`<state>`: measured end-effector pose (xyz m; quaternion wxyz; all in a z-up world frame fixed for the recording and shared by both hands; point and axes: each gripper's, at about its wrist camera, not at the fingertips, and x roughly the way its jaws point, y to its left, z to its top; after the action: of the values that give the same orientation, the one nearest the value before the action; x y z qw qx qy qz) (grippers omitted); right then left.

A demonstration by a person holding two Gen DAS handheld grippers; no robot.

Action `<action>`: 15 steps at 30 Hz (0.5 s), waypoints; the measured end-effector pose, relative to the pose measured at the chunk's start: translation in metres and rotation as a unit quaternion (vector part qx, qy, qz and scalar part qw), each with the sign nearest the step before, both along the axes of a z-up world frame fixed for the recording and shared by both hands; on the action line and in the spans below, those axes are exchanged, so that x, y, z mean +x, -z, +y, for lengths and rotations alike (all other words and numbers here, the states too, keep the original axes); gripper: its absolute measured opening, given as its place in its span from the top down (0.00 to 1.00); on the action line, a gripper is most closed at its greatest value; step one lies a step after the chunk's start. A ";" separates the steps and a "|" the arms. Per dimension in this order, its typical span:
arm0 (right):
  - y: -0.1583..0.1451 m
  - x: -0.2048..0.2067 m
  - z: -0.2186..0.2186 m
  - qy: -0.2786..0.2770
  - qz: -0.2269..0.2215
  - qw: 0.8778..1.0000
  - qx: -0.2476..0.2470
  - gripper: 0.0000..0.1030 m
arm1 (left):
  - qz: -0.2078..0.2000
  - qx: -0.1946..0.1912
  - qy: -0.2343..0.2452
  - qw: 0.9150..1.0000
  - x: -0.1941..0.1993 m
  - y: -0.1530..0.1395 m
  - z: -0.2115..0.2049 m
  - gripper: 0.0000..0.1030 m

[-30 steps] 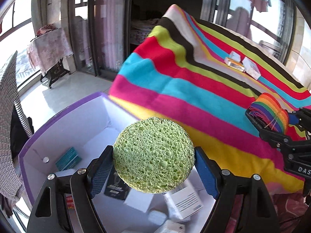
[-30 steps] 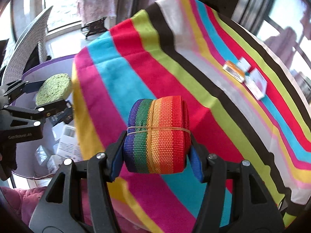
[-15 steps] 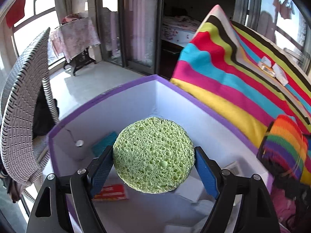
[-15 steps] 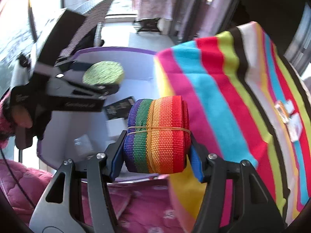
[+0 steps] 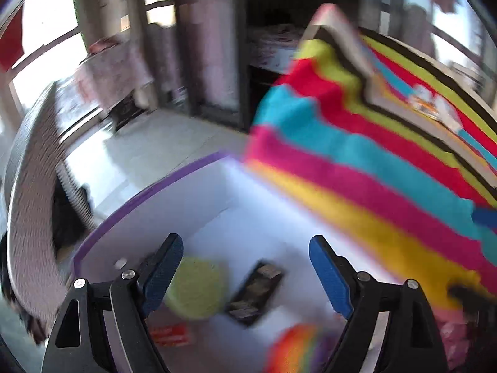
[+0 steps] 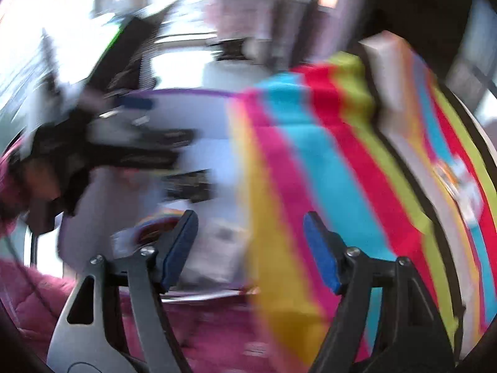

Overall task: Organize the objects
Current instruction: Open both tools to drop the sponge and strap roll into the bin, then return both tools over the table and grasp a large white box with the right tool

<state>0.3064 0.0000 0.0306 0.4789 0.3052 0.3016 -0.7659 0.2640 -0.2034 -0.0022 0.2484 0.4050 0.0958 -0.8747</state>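
Both views are smeared with motion blur, so I give only what reads clearly. The biggest thing before me is the striped cloth [image 5: 372,168], its bands of yellow, pink, blue and red running across the right of both views, with a few small packets [image 5: 435,105] lying on it far off, too blurred to name. Beside its near edge, to the left, stands the box [image 5: 149,195], white inside with a purple rim, and a wicker chair [image 5: 28,192] curves along the far left of my left view. My left gripper [image 5: 245,267] hangs over the box with its jaws spread and nothing between them; they have just been opening a little further. The sponge [image 5: 198,286], a green disc, lies on the box floor just beside my left gripper's left finger, apart from the pads. A dark packet [image 5: 257,292] lies near it, a red one [image 5: 170,335] closer to me. My right gripper [image 6: 251,248] is also spread wide and empty, its jaws having just been opening. The rainbow roll [image 6: 158,227] lies in the box, just left of that gripper's left finger; my left view shows it at the bottom edge. Pink quilted fabric [image 6: 37,304] fills the near left corner.
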 end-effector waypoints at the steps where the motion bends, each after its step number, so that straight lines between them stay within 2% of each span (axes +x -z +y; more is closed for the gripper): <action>1: -0.002 -0.017 0.008 0.028 -0.004 1.000 -0.004 0.24 | 0.004 0.003 0.018 1.000 -0.012 -0.004 0.010 0.18; 3: -0.003 -0.057 0.032 0.100 -0.012 0.995 -0.015 0.24 | 0.012 0.015 0.061 0.998 -0.040 -0.011 0.031 0.16; 5: -0.004 -0.100 0.061 0.178 -0.027 0.983 -0.022 0.23 | 0.015 0.029 0.100 0.994 -0.074 -0.014 0.054 0.16; 9: -0.006 -0.181 0.111 0.296 -0.055 0.952 -0.054 0.20 | 0.026 0.038 0.155 0.987 -0.151 -0.015 0.096 0.16; 11: -0.008 -0.222 0.131 0.340 -0.070 0.935 -0.072 0.19 | 0.027 0.042 0.160 0.986 -0.185 -0.012 0.108 0.16; 13: -0.008 -0.260 0.140 0.374 -0.087 0.919 -0.089 0.19 | 0.023 0.064 0.153 0.986 -0.218 -0.005 0.114 0.16; 15: -0.009 -0.302 0.138 0.398 -0.100 0.906 -0.104 0.19 | 0.009 0.065 0.146 0.987 -0.237 -0.003 0.116 0.16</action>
<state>0.0046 0.1378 0.0399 0.1909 0.4233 0.0237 -0.8853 0.0270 -0.0870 0.0005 0.0901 0.4219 0.0947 -0.8972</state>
